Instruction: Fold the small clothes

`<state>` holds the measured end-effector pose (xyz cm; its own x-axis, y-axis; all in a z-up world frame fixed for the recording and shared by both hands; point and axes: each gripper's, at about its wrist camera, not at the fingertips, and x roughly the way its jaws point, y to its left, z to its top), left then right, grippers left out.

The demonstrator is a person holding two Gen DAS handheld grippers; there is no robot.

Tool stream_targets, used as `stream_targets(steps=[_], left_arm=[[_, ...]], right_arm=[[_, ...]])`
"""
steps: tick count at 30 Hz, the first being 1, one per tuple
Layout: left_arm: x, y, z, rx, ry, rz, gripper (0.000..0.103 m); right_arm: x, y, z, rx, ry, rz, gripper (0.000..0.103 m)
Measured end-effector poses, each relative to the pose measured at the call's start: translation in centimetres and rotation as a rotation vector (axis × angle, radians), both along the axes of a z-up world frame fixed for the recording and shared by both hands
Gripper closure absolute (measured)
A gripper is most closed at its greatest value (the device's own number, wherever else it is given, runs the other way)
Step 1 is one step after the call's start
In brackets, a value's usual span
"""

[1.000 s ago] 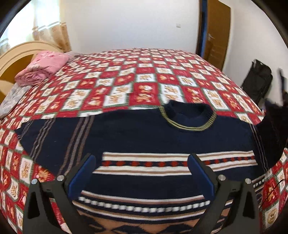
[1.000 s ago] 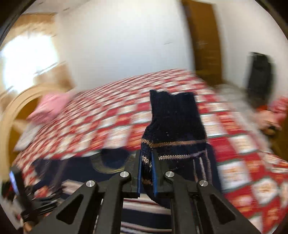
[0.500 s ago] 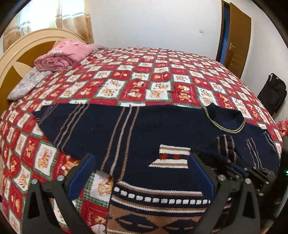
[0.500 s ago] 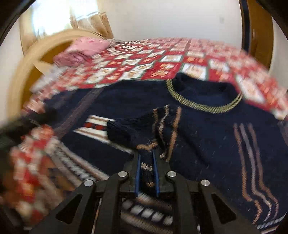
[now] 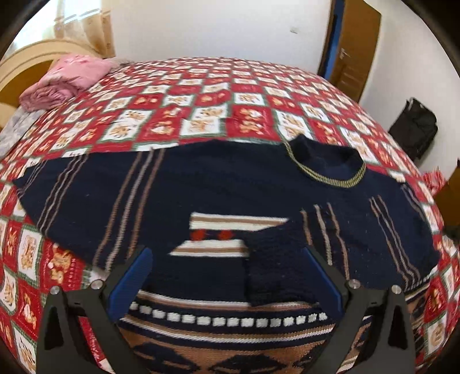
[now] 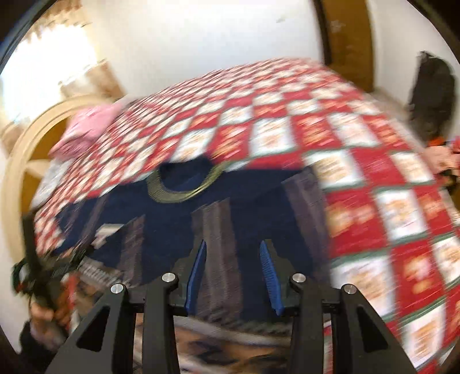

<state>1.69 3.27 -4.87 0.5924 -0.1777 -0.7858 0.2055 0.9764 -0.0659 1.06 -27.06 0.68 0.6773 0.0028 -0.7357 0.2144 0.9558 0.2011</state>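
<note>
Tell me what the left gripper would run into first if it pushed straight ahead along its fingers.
Most likely the navy sweater: the left gripper is open and empty, aimed at the chest stripes just left of the folded-in sleeve. Depth is unclear, but only knit fabric lies in that line, with the quilt beyond.

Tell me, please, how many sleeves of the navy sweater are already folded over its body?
1: the right sleeve lies folded across the chest; the left sleeve is spread flat on the bedspread.

White walls, wooden door, curtained window, red patchwork bed, curved headboard
</note>
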Motion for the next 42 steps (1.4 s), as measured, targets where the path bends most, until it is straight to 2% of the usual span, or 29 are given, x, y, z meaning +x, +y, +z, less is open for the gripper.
stream_targets(steps=[2,4,7,10,11,12,13,14,18,20,22,28,30,31,32,34,36,39,42], left_arm=[[0.3,-0.5,-0.8,0.010,0.023,0.003,0.000],[0.7,-0.7,-1.6,-0.017,0.066,0.005,0.000],[0.7,-1.0,-2.2,-0.043,0.107,-0.004,0.000],[0.3,-1.7,-2.5,-0.006,0.103,-0.014,0.000],[0.4,-1.9,-2.7,0.001,0.105,-0.015,0.000],[0.5,-2.0,-2.8,0.001,0.110,-0.016,0.000],[0.5,-2.1,-2.9,-0.005,0.117,-0.019,0.000],[0.6,-2.2,-3.0,-0.012,0.123,-0.025,0.000],[1.2,-2.7,-3.4,-0.037,0.129,-0.053,0.000],[1.3,-2.5,-3.3,-0.058,0.110,-0.055,0.000],[1.6,-2.3,-3.3,-0.094,0.103,-0.052,0.000],[2.5,-2.1,-3.2,-0.208,0.098,-0.043,0.002],[2.5,-2.1,-3.1,-0.244,0.094,-0.064,0.012],[2.4,-2.3,-3.1,-0.248,0.086,-0.075,0.026],[2.3,-2.4,-3.0,-0.257,0.079,-0.093,0.048],[2.6,-2.8,-3.1,-0.329,0.111,-0.157,0.079],[3.1,-3.0,-3.0,-0.356,0.127,-0.160,0.081],[4.0,-3.8,-1.6,-0.303,0.076,-0.164,0.083],[5.3,-4.3,0.4,-0.273,0.011,-0.161,0.083]], right_arm=[[1.9,-2.4,-0.6,0.020,0.016,-0.041,0.062],[3.8,-4.1,-1.9,0.031,0.064,-0.029,0.062],[7.6,-4.4,-4.6,-0.054,0.164,-0.032,0.062],[10.2,-5.5,-7.2,-0.092,0.228,-0.070,0.062],[10.4,-6.0,-7.9,-0.081,0.228,-0.069,0.062],[10.4,-6.1,-8.0,-0.076,0.209,-0.069,0.067],[10.2,-6.0,-7.7,-0.075,0.178,-0.058,0.085],[10.0,-5.9,-7.6,-0.089,0.167,-0.053,0.091],[8.6,-6.7,-7.0,-0.165,0.122,-0.140,0.092],[8.0,-8.0,-7.6,-0.209,0.133,-0.219,0.092],[7.6,-9.2,-8.6,-0.161,0.154,-0.247,0.092],[5.5,-8.9,-5.8,-0.076,0.013,-0.232,0.092],[5.1,-8.2,-5.0,-0.072,-0.011,-0.211,0.092],[5.0,-7.7,-4.7,-0.071,-0.016,-0.199,0.092],[4.8,-7.3,-4.5,-0.069,-0.021,-0.180,0.092],[4.9,-6.6,-4.2,-0.074,-0.026,-0.149,0.092],[4.5,-6.4,-3.8,-0.083,-0.034,-0.148,0.092],[4.1,-7.5,-3.3,-0.061,-0.022,-0.174,0.092],[4.4,-7.0,-3.1,-0.038,-0.014,-0.121,0.092]])
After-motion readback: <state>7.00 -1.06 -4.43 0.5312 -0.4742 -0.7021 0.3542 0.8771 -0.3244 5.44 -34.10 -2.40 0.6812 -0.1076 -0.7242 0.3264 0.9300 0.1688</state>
